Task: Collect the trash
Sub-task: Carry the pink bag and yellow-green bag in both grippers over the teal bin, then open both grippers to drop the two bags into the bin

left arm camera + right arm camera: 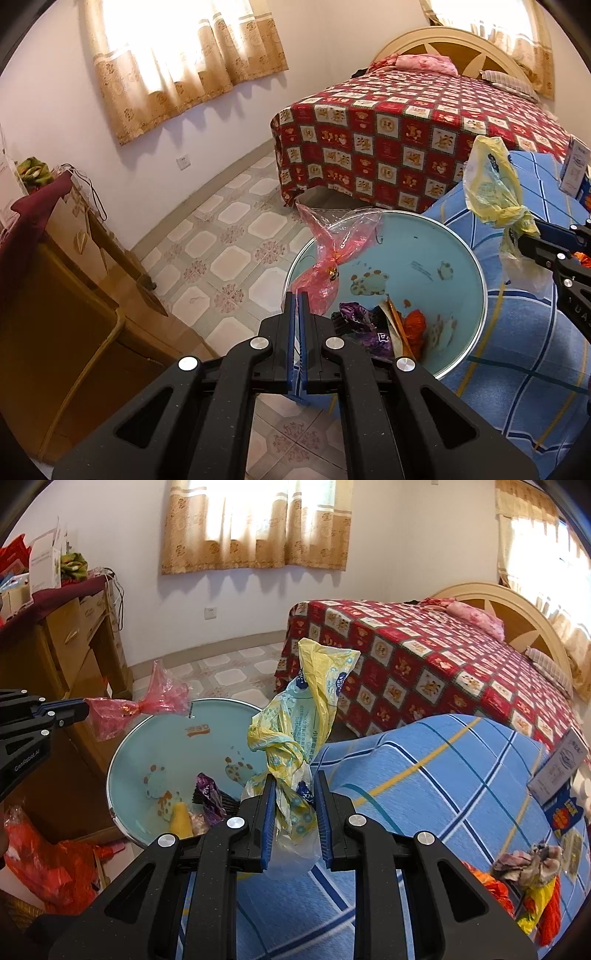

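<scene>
Yellow bag (295, 738) is being held standing up tall by the right gripper (294, 812), while pink bag (328, 254) is being pinched slanting by the left gripper (297, 317).

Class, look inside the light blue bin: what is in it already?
Inside the bin: a purple wrapper, orange scraps and a yellow piece. The grippers' bodies hide the rest.

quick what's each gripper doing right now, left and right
Left gripper: closed on the pink plastic bag.
Right gripper: closed on the yellow plastic bag.
</scene>
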The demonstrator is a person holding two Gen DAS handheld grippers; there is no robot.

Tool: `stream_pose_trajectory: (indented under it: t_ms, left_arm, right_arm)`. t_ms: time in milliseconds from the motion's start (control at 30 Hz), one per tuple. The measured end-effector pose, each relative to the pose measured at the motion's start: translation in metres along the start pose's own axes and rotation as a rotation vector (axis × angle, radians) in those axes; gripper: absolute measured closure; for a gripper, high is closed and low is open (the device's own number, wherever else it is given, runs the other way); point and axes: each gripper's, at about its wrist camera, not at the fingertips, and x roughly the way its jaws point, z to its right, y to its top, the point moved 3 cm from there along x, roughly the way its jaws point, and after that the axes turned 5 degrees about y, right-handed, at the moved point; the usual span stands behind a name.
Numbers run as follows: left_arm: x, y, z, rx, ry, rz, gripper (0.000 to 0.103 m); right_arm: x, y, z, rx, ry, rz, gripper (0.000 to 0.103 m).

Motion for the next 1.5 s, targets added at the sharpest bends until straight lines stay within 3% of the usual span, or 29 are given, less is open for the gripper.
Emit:
stream_pose_trajectory:
  t_ms: [1500]
  left_arm:
    - [0.005, -0.001, 0.005, -0.017, -0.025, -0.009, 0.101]
  right_arm:
    - [0.020, 0.011, -0.029, -0.047, 0.051, -0.009, 0.081]
